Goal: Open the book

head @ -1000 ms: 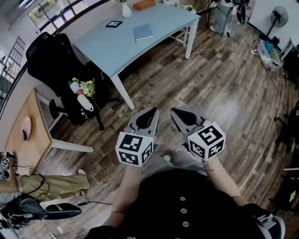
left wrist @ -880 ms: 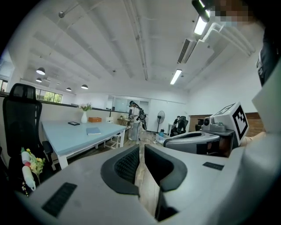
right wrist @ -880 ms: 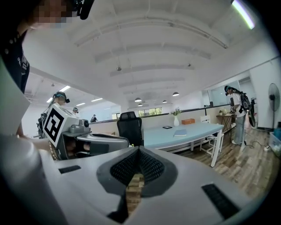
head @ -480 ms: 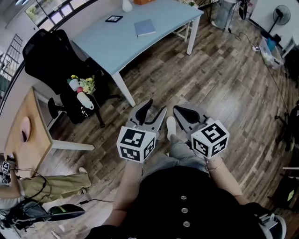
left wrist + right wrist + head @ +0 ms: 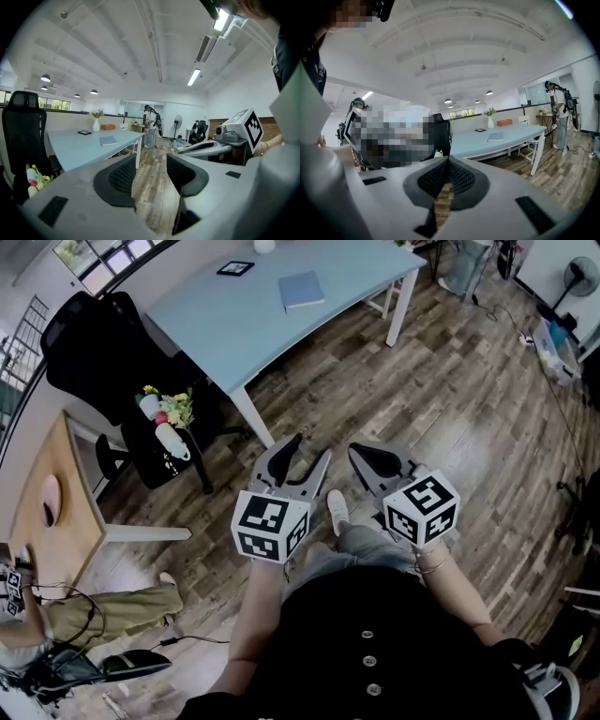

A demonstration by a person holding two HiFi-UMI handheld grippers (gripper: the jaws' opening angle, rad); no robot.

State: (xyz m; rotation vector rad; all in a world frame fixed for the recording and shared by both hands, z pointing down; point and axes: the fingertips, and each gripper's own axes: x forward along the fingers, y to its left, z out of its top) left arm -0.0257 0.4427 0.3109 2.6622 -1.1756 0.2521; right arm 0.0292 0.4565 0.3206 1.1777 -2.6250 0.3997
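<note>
Left gripper: jaws apart, just been opening, nothing between pads, only wood floor showing through gap
Ahead, left of jaws: light-blue table; blue book lying flat on it, well apart from jaws
Beyond book: dark frame, white vase with flowers, orange box
Far left: black chair
Right of jaws: right gripper side-on, level, marker cube at rear
Far ahead: standing fan
</note>
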